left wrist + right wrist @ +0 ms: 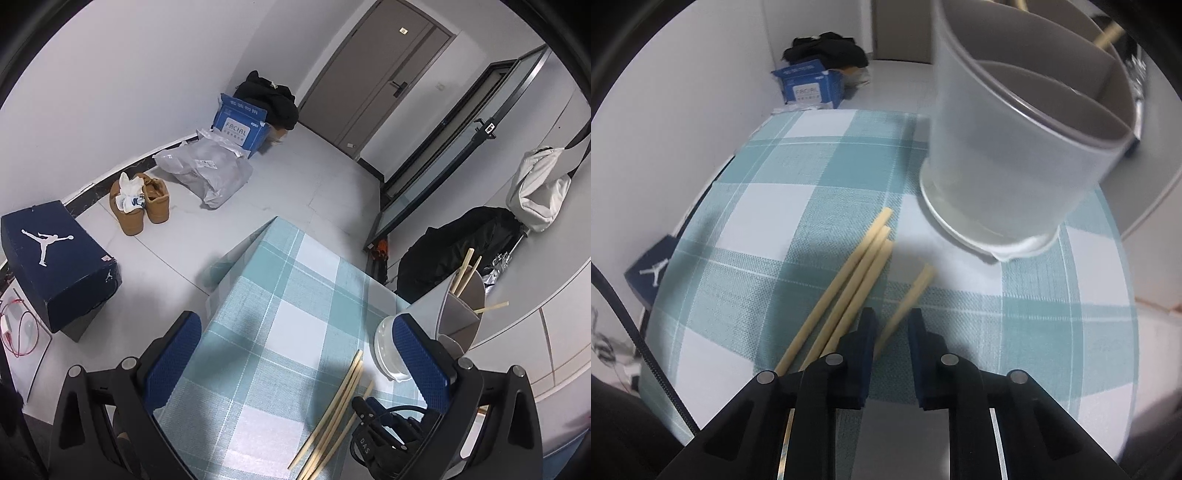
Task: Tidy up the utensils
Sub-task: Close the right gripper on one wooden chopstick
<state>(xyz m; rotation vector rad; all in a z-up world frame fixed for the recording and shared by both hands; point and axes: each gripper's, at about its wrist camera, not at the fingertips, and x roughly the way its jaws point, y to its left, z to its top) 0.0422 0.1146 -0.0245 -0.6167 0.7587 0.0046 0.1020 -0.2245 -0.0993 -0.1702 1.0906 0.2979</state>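
Four chopsticks (pixel 849 288) on table, one utensil holder (pixel 1015 147)

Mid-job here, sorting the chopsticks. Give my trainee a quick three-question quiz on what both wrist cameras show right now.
1. How many chopsticks lie on the checked tablecloth?
2. True or false: the left gripper is holding a chopstick.
3. The divided holder stands: A) on the floor, B) upright on the tablecloth, C) tipped over.
Key: 1) four; 2) false, its jaws are open and empty; 3) B.
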